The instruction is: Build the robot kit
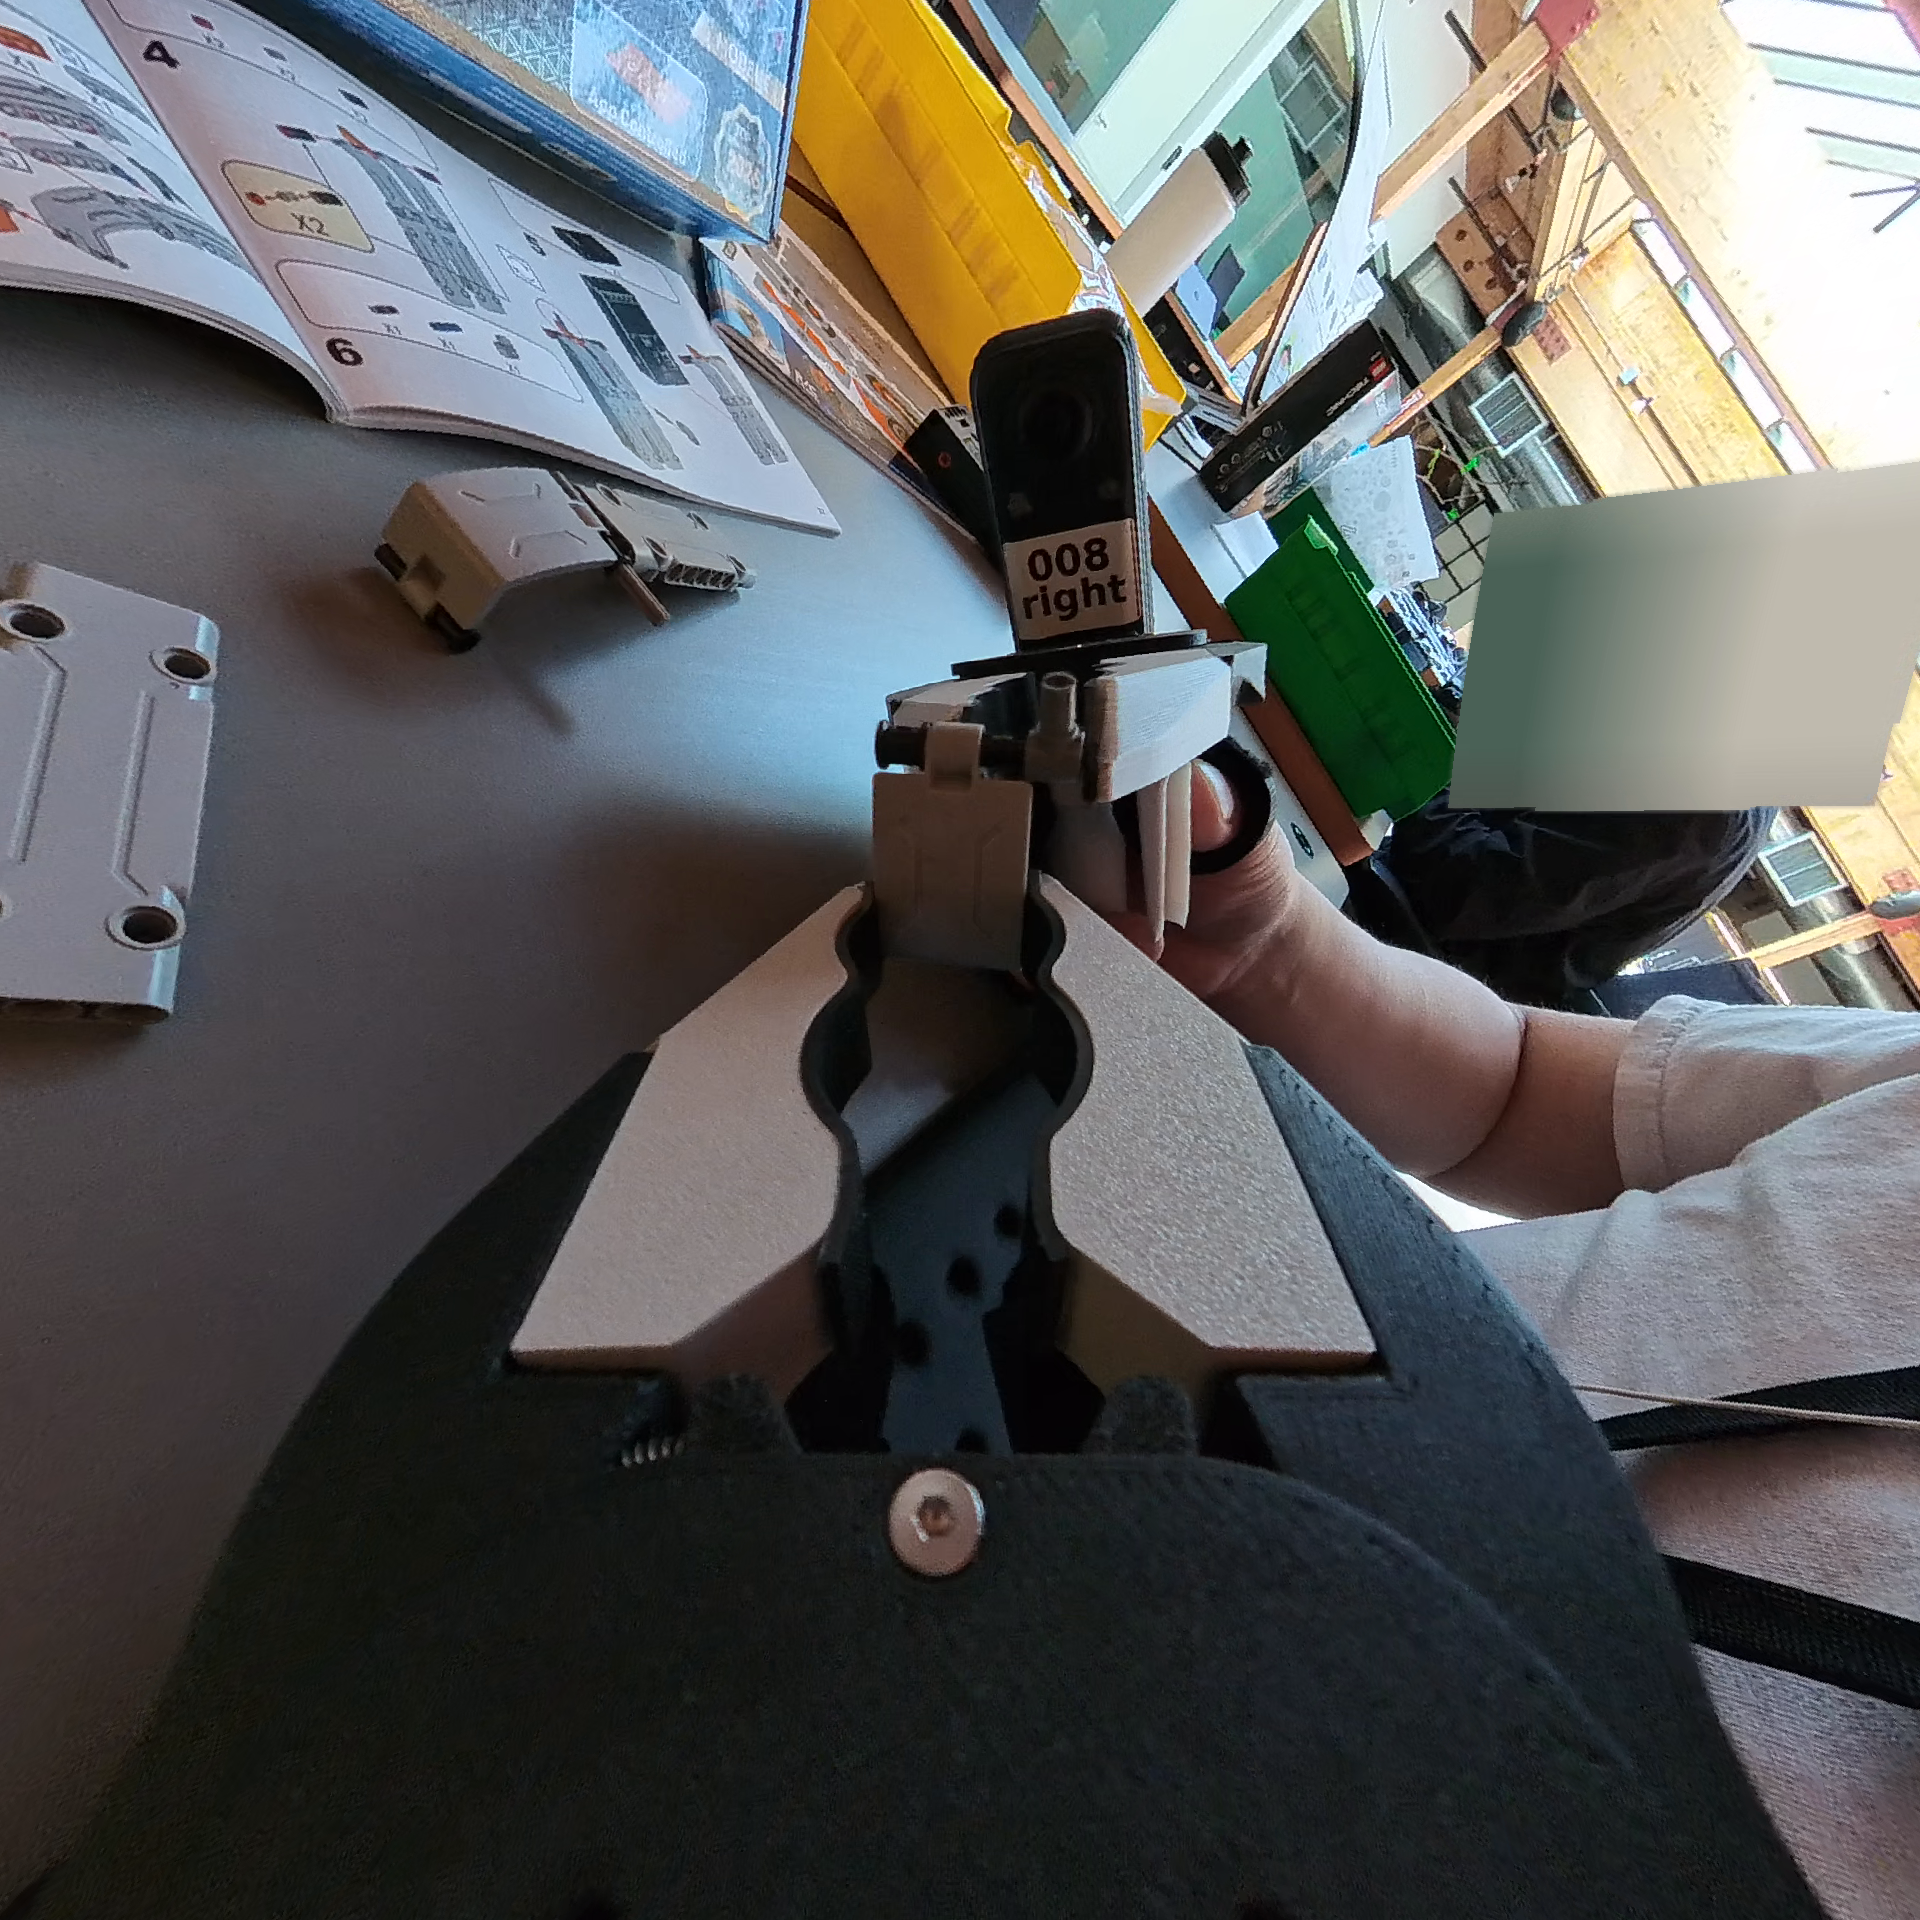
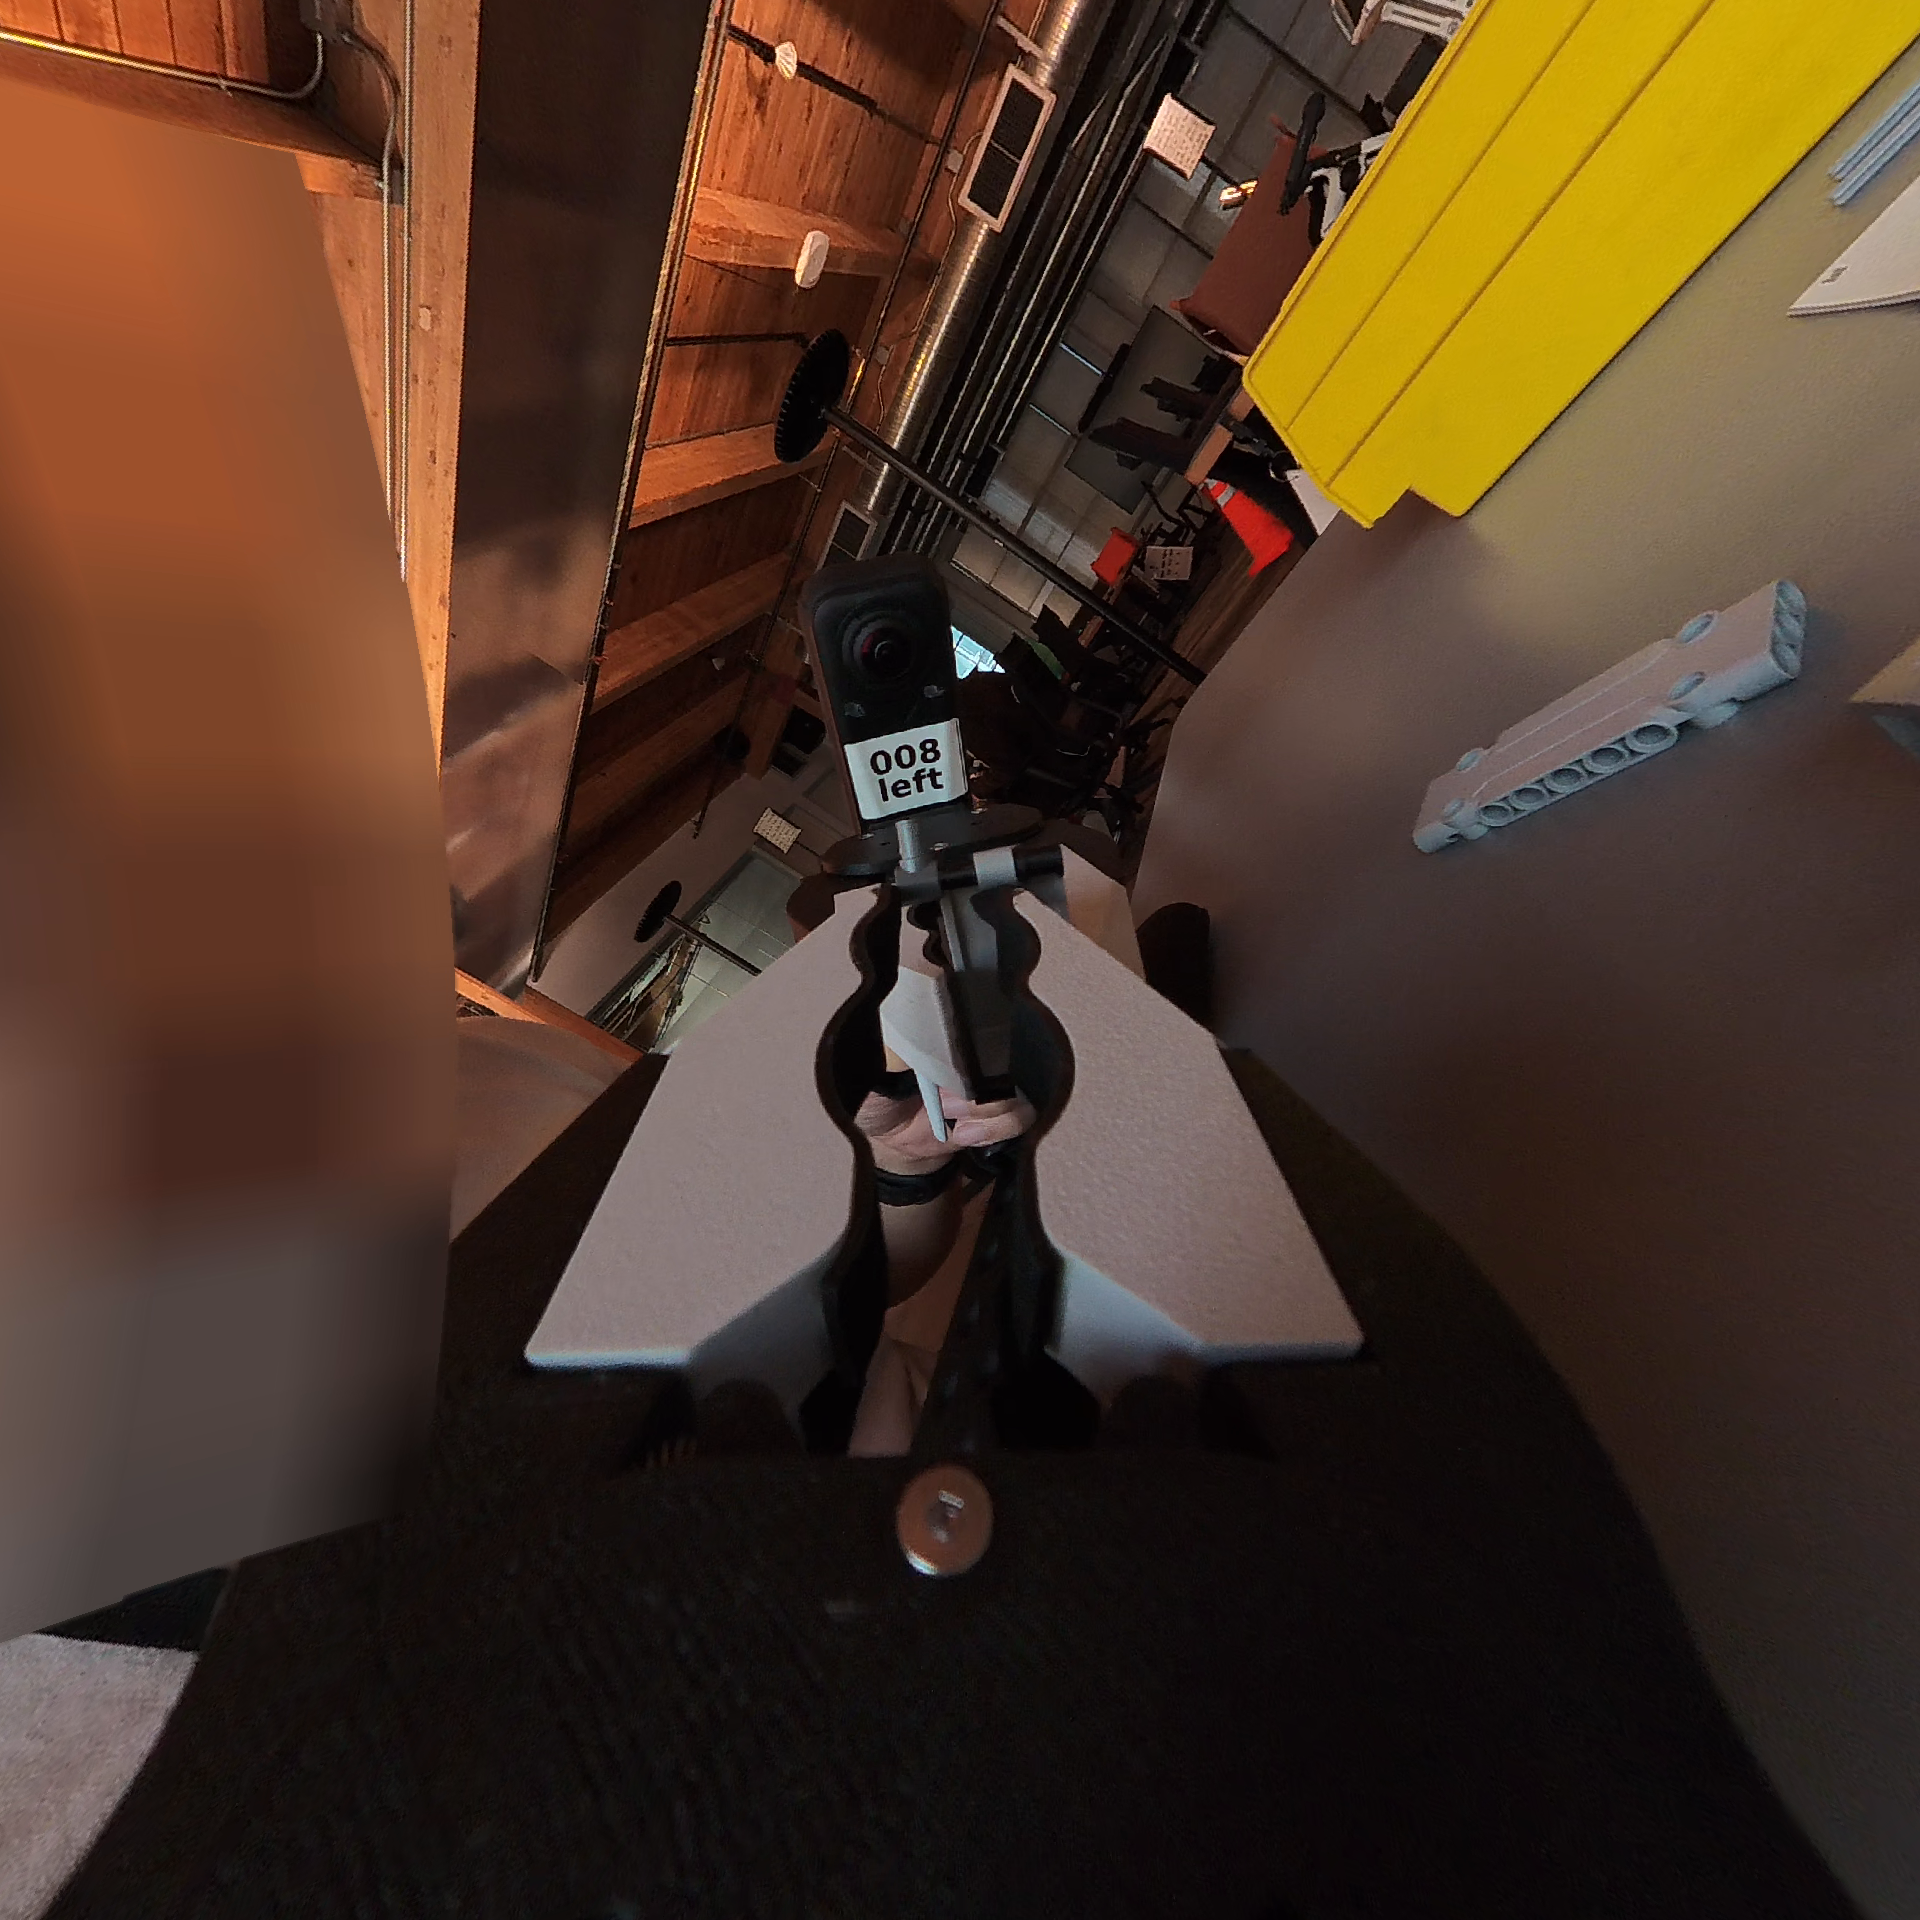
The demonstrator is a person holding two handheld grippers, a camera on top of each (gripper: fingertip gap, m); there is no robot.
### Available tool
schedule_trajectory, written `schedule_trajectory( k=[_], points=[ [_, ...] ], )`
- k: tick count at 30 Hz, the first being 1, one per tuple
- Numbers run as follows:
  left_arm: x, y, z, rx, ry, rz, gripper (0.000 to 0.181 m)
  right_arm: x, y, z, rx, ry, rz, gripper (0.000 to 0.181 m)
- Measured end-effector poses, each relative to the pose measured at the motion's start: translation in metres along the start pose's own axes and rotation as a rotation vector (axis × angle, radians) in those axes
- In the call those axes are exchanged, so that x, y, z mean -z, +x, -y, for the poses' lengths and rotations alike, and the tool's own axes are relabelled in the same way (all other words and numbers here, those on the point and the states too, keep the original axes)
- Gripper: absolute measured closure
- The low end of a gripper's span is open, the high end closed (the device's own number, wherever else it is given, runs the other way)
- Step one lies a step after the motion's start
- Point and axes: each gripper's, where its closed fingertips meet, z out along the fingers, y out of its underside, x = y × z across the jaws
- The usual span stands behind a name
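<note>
The left gripper point(image 1: 951, 914) pinches a grey curved panel piece point(image 1: 951, 862) upright, so the right gripper point(image 2: 940, 914), pinching its axle connector point(image 2: 982, 868), meets it head-on.

The left tongs point(image 1: 951, 940) are clamping a grey plastic panel point(image 1: 951, 873) above the table point(image 1: 468, 1039). The right tongs point(image 1: 1049, 727) are meeting the panel's far end, pinching a small connector point(image 1: 1055, 727). A booklet point(image 1: 416, 260) is lying open toward the table's far edge, with two grey pieces point(image 1: 520, 551) point(image 1: 94, 800) lying beside it.
</note>
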Motion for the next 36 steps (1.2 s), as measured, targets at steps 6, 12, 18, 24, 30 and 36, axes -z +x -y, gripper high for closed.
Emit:
schedule_trajectory(
  k=[6,12,18,24,30,36],
  points=[
    [0.000,0.001,0.000,0.001,-0.001,-0.008,0.156,0.000,0.002,0.000,0.000,-0.004,-0.015,0.160],
    [0.000,0.002,-0.001,0.001,-0.004,-0.013,0.156,0.000,0.003,0.000,0.002,-0.008,-0.018,0.158],
    [0.000,0.002,-0.001,0.003,-0.003,-0.016,0.156,0.000,0.003,-0.001,-0.005,-0.010,-0.017,0.157],
    [0.000,0.003,0.000,0.002,0.000,-0.020,0.156,0.000,0.013,-0.002,-0.022,-0.016,-0.081,0.133],
    [-0.003,0.004,-0.005,-0.027,-0.030,-0.010,0.156,-0.001,0.011,0.000,0.002,-0.005,-0.072,0.140],
    [-0.002,0.004,-0.003,-0.013,-0.018,-0.017,0.156,0.000,0.004,0.000,-0.011,-0.003,-0.029,0.152]
  ],
)
